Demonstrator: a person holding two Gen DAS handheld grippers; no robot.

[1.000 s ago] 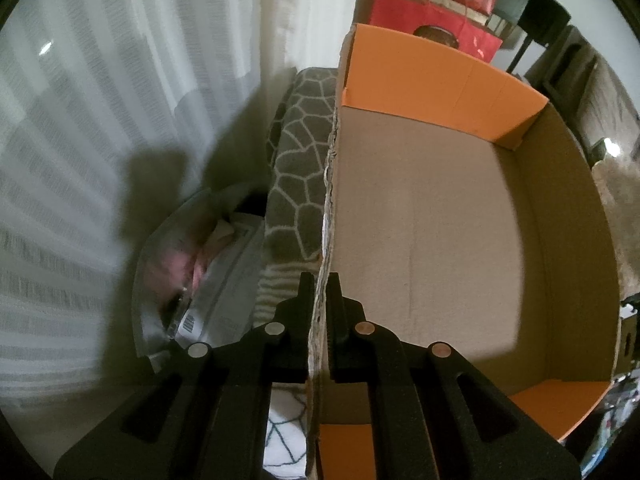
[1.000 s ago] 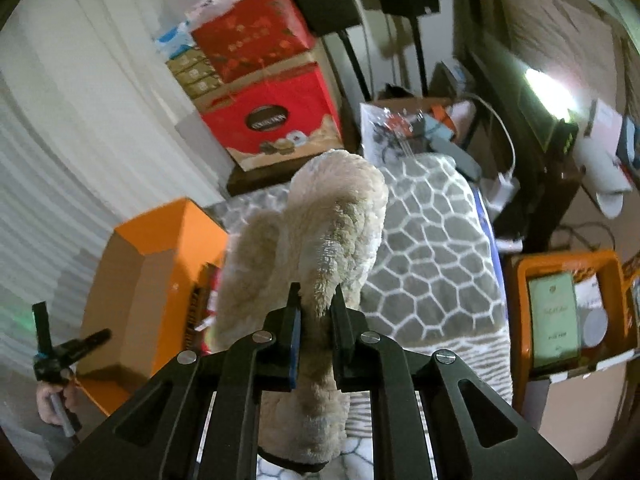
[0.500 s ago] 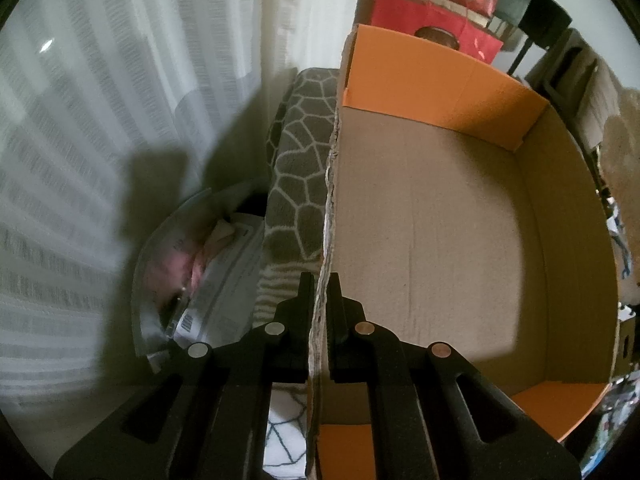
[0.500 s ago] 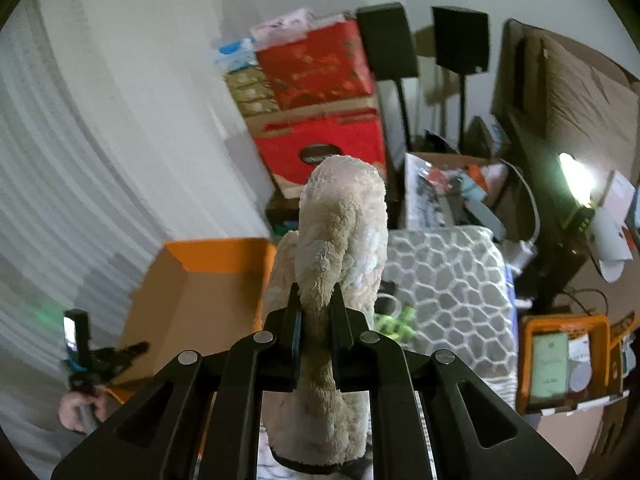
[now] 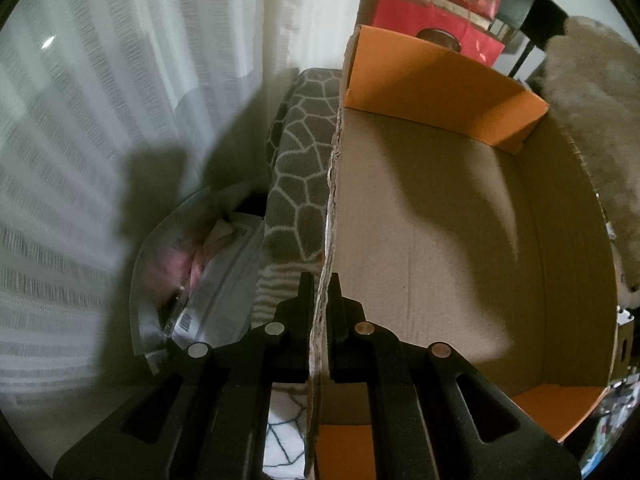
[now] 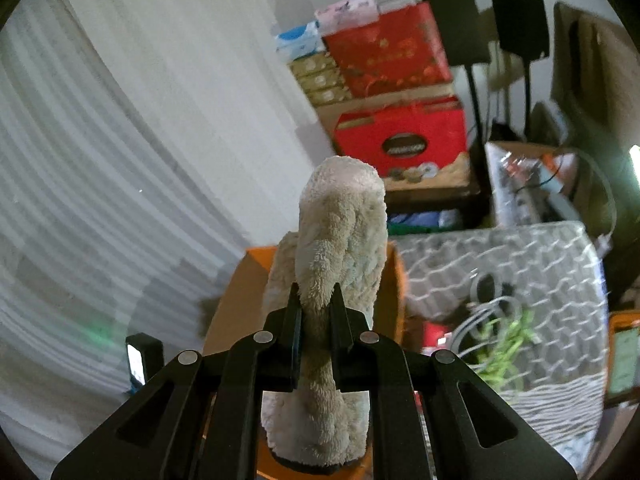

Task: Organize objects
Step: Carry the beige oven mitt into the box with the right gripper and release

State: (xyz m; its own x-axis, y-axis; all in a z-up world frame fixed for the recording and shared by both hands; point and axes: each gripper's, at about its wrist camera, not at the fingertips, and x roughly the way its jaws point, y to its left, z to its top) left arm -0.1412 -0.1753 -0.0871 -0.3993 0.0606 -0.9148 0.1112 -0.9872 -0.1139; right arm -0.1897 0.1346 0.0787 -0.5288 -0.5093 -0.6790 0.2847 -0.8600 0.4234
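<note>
My left gripper [image 5: 322,280] is shut on the left wall of an open cardboard box [image 5: 440,220] with orange flaps; the box inside looks bare. My right gripper [image 6: 317,292] is shut on a beige fluffy slipper [image 6: 340,232] and holds it up above the same box [image 6: 236,300]. The slipper also shows in the left wrist view [image 5: 592,120], hanging over the box's far right wall. The box rests on a grey patterned blanket [image 5: 296,168].
A white curtain [image 5: 120,120] runs along the left. A clear plastic bag [image 5: 200,280] lies between curtain and blanket. Red gift boxes [image 6: 400,136] and black speaker stands [image 6: 516,28] stand behind. Cables and a green cord [image 6: 504,344] lie on the blanket [image 6: 520,264].
My right gripper has swung left with the slipper, bringing it over the box; the slipper has come into the left wrist view. My left gripper has stayed on the box wall.
</note>
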